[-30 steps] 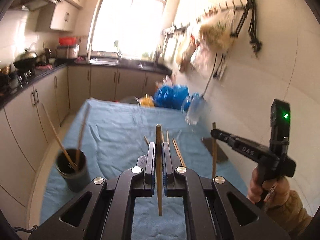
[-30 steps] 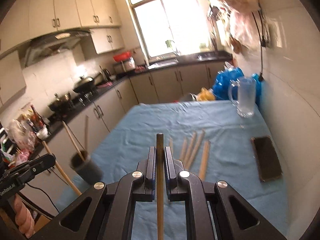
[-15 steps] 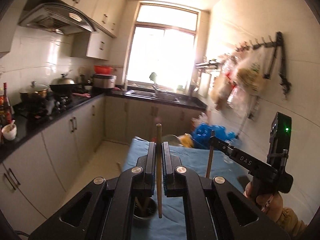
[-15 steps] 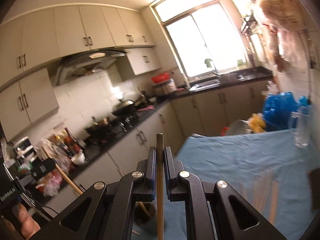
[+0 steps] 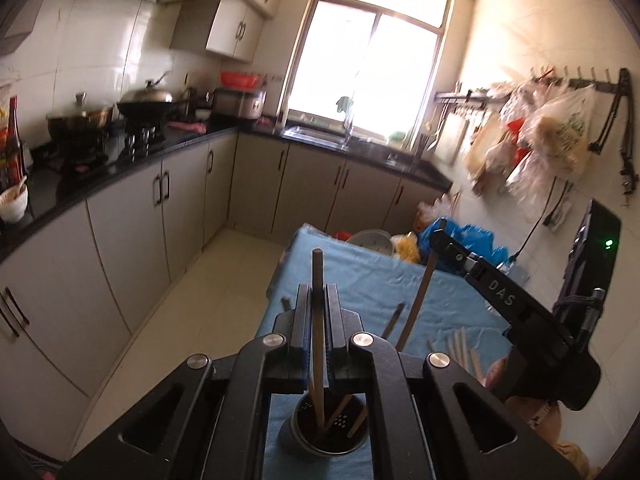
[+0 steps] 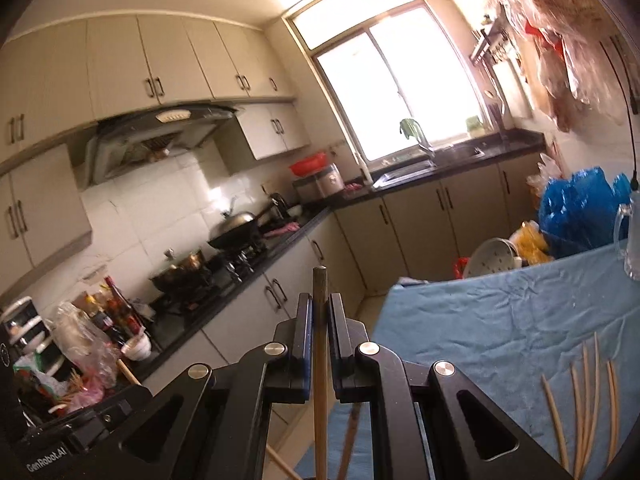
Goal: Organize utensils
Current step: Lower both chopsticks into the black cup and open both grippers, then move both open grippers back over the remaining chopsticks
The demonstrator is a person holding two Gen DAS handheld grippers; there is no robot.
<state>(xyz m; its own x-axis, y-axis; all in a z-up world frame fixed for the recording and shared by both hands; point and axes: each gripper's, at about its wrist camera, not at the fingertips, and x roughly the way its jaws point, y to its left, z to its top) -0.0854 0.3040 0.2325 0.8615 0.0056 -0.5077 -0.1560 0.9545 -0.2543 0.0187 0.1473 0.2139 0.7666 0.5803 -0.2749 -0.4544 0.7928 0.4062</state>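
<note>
My left gripper (image 5: 318,300) is shut on a wooden chopstick (image 5: 318,344) held upright, its lower end inside the dark round holder (image 5: 324,432) right below the jaws; other chopsticks stand in the holder. My right gripper (image 6: 320,312) is shut on another chopstick (image 6: 320,380), also upright. In the left wrist view the right gripper (image 5: 440,240) is at the right with its chopstick (image 5: 418,300) slanting down toward the holder. Several loose chopsticks (image 6: 580,392) lie on the blue cloth (image 6: 500,320).
The table stands against the right wall, its left edge dropping to the floor. At its far end are a glass mug (image 6: 628,236), blue bags (image 6: 576,204) and a white colander (image 6: 494,258). Bags hang from wall hooks (image 5: 540,136).
Both grippers have swung left from over the loose chopsticks to above the holder at the table's near left corner. The left chopstick's tip now sits in the holder.
</note>
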